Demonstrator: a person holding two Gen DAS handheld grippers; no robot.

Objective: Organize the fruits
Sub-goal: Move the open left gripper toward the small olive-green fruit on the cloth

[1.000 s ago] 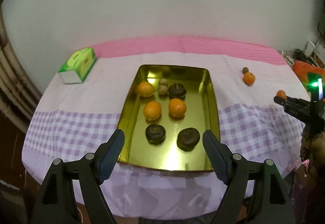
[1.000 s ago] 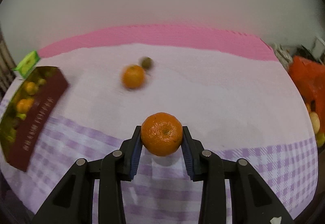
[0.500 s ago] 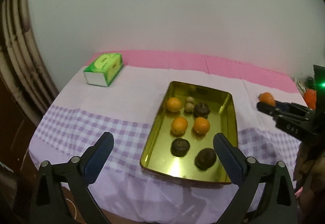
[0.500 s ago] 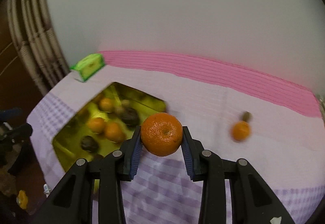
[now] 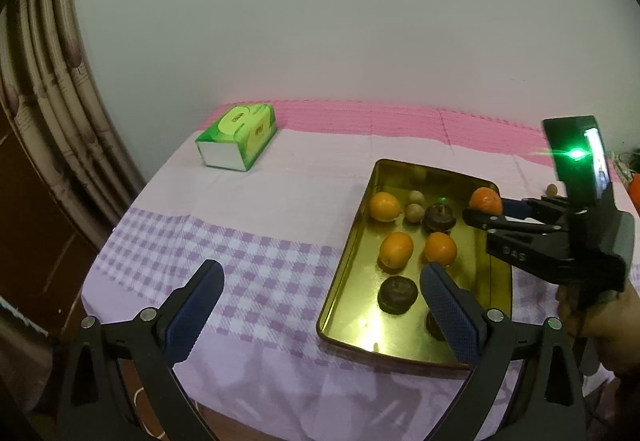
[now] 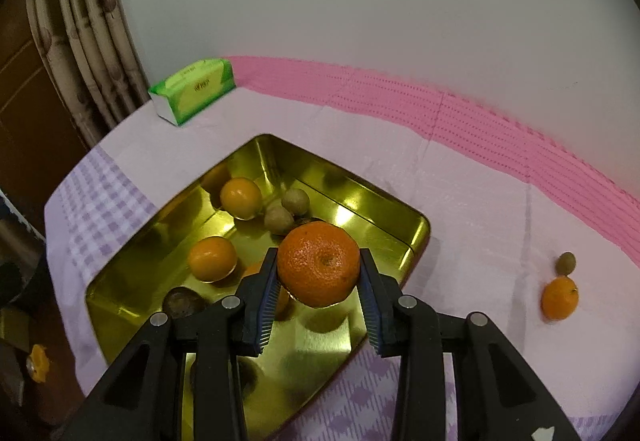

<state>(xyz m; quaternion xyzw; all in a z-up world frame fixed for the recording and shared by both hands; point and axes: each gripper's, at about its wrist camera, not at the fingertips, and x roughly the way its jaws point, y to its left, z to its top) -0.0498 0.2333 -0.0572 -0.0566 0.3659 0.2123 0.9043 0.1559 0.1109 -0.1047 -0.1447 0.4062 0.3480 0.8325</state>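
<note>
the right gripper (image 6: pixel 319 293) is clamping a mandarin (image 6: pixel 319 263) between its blue pads, carrying it above the gold tray (image 6: pixel 416 237) with the dimpled end facing the camera; it is near round, so no long axis is showing. below and ahead of the jaws, three oranges, two small brown fruits (image 6: pixel 285 212) and dark round ones are sitting in the tray already. off to the gripper's right, one orange (image 6: pixel 559 297) and a little brown fruit (image 6: pixel 565 263) are waiting on the cloth, touching or nearly so. the left gripper (image 5: pixel 316 305) is hanging wide apart and empty, its right finger over the tray's near end. i'm judging most of the sorting done, with this drop and two pickups remaining.
</note>
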